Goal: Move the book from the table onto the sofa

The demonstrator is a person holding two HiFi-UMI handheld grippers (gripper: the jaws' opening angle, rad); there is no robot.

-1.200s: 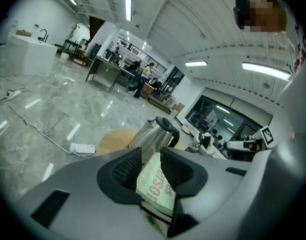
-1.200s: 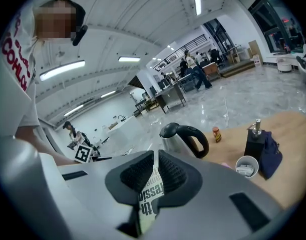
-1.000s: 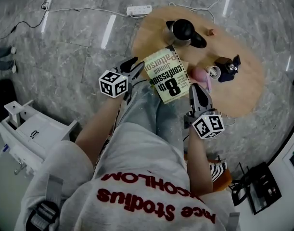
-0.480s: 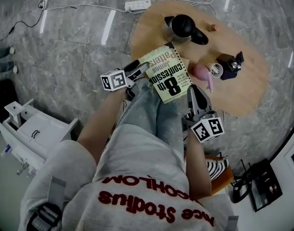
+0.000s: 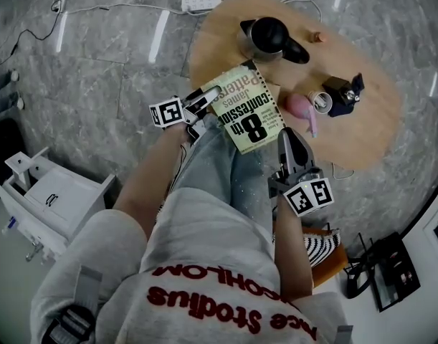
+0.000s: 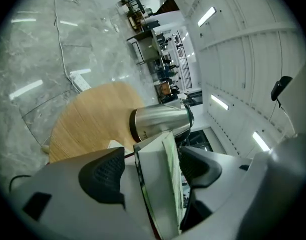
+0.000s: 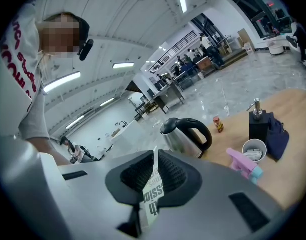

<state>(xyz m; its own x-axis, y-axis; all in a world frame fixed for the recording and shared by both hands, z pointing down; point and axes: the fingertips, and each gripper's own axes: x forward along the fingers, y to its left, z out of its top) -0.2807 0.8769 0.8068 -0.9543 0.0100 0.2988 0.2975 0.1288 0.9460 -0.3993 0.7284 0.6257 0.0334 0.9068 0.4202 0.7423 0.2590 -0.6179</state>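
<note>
The book (image 5: 247, 110), pale green with black print, sticks out over the near edge of the round wooden table (image 5: 355, 135). My right gripper (image 5: 287, 136) is shut on the book's near right corner. In the right gripper view a thin printed edge of the book (image 7: 153, 196) is pinched between the pads. My left gripper (image 5: 208, 97) is at the book's left edge. Its jaws have just been opening and stand wide. The book (image 6: 160, 179) lies between them with a gap at the left pad (image 6: 105, 176).
A steel kettle (image 5: 269, 38) stands on the table behind the book. A pink spray bottle (image 5: 301, 110), a white cup (image 5: 321, 103) and a black bottle with a dark cloth (image 5: 344, 92) lie to the right. A power strip (image 5: 201, 3) lies on the floor beyond.
The left gripper has rolled, dropped and closed in on the book's left edge, with its jaws now wider around it. The right gripper and the book have hardly moved.
</note>
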